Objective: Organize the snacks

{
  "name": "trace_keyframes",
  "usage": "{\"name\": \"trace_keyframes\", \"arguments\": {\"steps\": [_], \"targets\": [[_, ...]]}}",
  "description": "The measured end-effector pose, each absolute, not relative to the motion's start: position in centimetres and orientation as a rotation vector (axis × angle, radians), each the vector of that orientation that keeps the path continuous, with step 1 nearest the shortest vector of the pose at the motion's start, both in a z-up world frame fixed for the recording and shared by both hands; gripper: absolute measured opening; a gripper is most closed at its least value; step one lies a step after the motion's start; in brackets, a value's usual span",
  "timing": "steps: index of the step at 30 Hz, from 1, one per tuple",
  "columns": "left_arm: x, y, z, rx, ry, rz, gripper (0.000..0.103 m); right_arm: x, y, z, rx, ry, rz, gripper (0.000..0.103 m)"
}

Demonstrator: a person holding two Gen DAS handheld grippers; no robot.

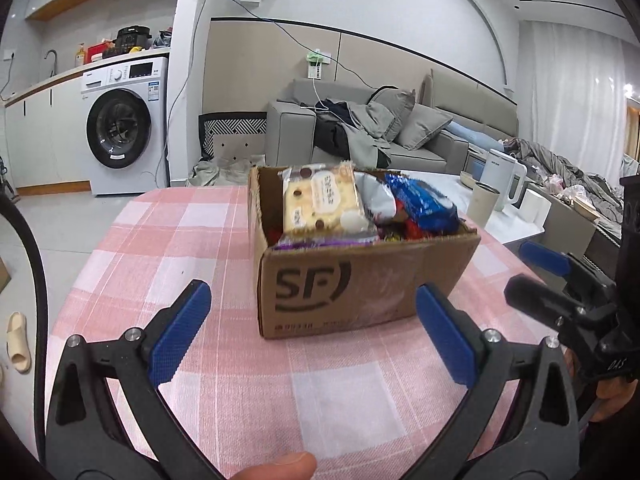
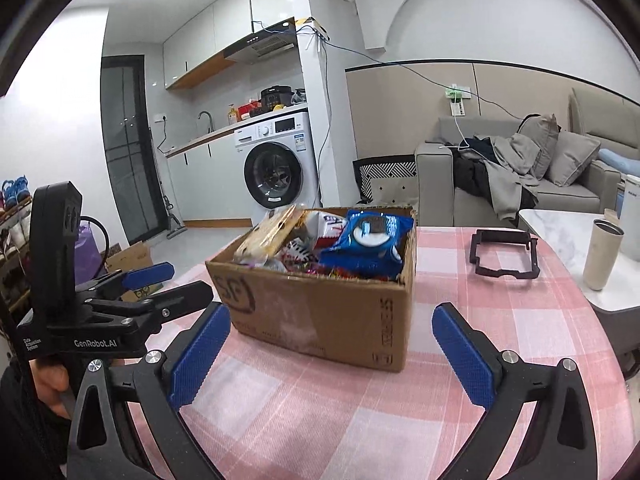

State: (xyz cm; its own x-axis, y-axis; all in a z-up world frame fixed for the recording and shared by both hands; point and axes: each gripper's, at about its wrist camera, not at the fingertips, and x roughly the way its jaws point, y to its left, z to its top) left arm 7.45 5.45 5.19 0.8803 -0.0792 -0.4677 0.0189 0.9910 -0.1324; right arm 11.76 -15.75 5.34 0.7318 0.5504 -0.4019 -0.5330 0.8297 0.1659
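A brown cardboard box (image 1: pixel 360 280) marked SF stands on the pink checked tablecloth (image 1: pixel 180 232), packed with snacks. A cream cake pack (image 1: pixel 320 204) leans at its left. A silver bag (image 1: pixel 376 200) and a blue Oreo pack (image 1: pixel 424 204) lie to its right. My left gripper (image 1: pixel 316 312) is open just short of the box's front face, touching nothing. In the right wrist view the box (image 2: pixel 320 312) shows a corner, with the Oreo pack (image 2: pixel 372 240) on top. My right gripper (image 2: pixel 332 320) is open and empty before it. The left gripper (image 2: pixel 176 284) sits at its left.
A black plastic frame (image 2: pixel 504 252) lies on the cloth right of the box. A beige cup (image 2: pixel 602 254) and white kettle (image 1: pixel 504 176) stand on a marble side table. Behind are a grey sofa (image 2: pixel 520 176) and washing machine (image 1: pixel 124 128). The right gripper (image 1: pixel 532 276) is beside the box.
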Motion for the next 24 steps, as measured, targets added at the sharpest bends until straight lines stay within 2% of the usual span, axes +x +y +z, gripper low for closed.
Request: {"name": "trace_keyframes", "arguments": {"steps": [9, 24], "targets": [[5.1, 6.7, 4.1, -0.121, 0.439, 0.007, 0.102, 10.6, -16.6, 4.5, 0.045, 0.407, 0.583, 0.103], [5.8, 5.9, 4.5, -0.081, 0.435, 0.034, 0.102, 10.2, -17.3, 4.6, 0.063, 0.370, 0.583, 0.103]]}}
